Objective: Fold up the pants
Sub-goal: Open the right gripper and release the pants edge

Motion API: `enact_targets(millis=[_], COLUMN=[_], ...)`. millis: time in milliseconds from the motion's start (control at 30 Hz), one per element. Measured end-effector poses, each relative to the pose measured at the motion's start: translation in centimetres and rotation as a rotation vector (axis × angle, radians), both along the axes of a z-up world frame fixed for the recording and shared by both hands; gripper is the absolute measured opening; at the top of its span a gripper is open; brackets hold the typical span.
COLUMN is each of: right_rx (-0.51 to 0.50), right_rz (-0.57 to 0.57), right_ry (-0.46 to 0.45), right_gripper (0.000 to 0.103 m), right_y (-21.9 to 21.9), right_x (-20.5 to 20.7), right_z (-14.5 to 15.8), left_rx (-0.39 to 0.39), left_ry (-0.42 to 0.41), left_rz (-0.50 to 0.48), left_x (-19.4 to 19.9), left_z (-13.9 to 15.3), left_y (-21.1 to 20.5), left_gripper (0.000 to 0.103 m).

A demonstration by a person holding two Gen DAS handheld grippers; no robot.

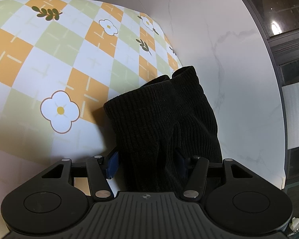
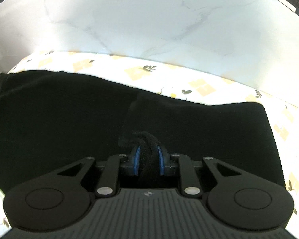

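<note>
Black ribbed pants (image 1: 161, 115) lie across the checked flower-pattern cloth (image 1: 55, 59) on a white marble table (image 1: 239, 79). In the left wrist view a thick bunch of the pants rises between the blue pads (image 1: 111, 165) of my left gripper (image 1: 147, 164), which is shut on it. The cuffs of both legs point away toward the table's right side. In the right wrist view the pants (image 2: 69, 115) spread wide and flat. A raised fold of the fabric is pinched between the blue pads (image 2: 137, 159) of my right gripper (image 2: 149, 159).
The checked cloth (image 2: 205, 87) covers part of the marble table (image 2: 149, 20), and bare marble lies beyond it. Dark furniture with glass (image 1: 285, 20) stands past the table's curved edge on the right.
</note>
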State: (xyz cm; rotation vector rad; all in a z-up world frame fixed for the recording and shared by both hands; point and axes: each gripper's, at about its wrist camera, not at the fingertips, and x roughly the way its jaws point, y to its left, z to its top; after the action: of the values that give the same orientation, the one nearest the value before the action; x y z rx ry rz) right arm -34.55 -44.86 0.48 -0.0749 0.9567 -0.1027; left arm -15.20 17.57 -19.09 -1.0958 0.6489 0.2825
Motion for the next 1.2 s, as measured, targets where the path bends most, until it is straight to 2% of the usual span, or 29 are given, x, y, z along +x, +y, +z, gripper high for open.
enact_targets(millis=[67,133,200,300,400,433,467,567,633,700,767,900,1000,1133,1200], right_rx=[-0.010,0.019,0.052,0.145,0.338,0.359,0.348,0.260,0.180,0.079,0.030,0.036,0.136,0.115,0.114], right_rz=[0.059,0.116,0.147,0.180,0.242,0.258,0.253,0.131,0.076,0.084,0.117,0.162,0.188,0.261,0.260], right_ry=[0.019,0.068,0.072,0.071,0.055,0.031,-0.003,-0.071,-0.060,-0.032,0.022,0.074,0.053,0.102,0.112], right_gripper=[0.022,0.036,0.046,0.048,0.046,0.046,0.047,0.050,0.051,0.050,0.050,0.050,0.051,0.051,0.050], right_y=[0.8,1.4,1.8,1.2,-0.2,-0.6,-1.1,-3.6,-4.5,-4.3,-3.7,-2.4,-2.6,-1.3,-1.3], right_x=[-0.3,-0.3,-1.3,-2.3,-2.8,-2.9,-3.0,-2.1,-2.0,-2.3,-3.3,-5.5,-6.9,-8.2,-8.4], right_z=[-0.6,-1.4,-1.4,-0.2,1.4,2.2,2.8,4.0,3.6,2.5,1.0,-0.4,0.6,0.6,-0.1], left_rx=[-0.002,-0.003,-0.003,-0.003,-0.006,-0.007,-0.008,-0.012,-0.014,-0.011,-0.007,-0.012,-0.010,-0.011,-0.009], left_ry=[-0.001,0.000,0.001,0.005,0.004,0.003,0.002,0.001,0.000,0.002,0.004,0.011,0.014,0.013,0.014], left_rz=[0.002,0.007,0.010,0.014,0.018,0.020,0.023,0.032,0.034,0.032,0.029,0.029,0.031,0.030,0.031], left_x=[0.0,0.0,0.0,0.0,-0.2,-0.2,-0.4,-0.6,-0.7,-0.8,-0.8,-0.7,-0.7,-0.9,-0.9], left_z=[0.0,0.0,0.0,0.0,0.0,0.0,0.0,0.0,0.0,0.1,0.1,0.2,0.2,0.3,0.3], left_y=[0.0,-0.1,-0.2,-0.3,-0.4,-0.4,-0.4,-0.4,-0.4,-0.4,-0.4,-0.3,-0.2,-0.1,-0.1], left_gripper=[0.059,0.059,0.059,0.059,0.059,0.059,0.059,0.059,0.059,0.059,0.059,0.059,0.059,0.059,0.059])
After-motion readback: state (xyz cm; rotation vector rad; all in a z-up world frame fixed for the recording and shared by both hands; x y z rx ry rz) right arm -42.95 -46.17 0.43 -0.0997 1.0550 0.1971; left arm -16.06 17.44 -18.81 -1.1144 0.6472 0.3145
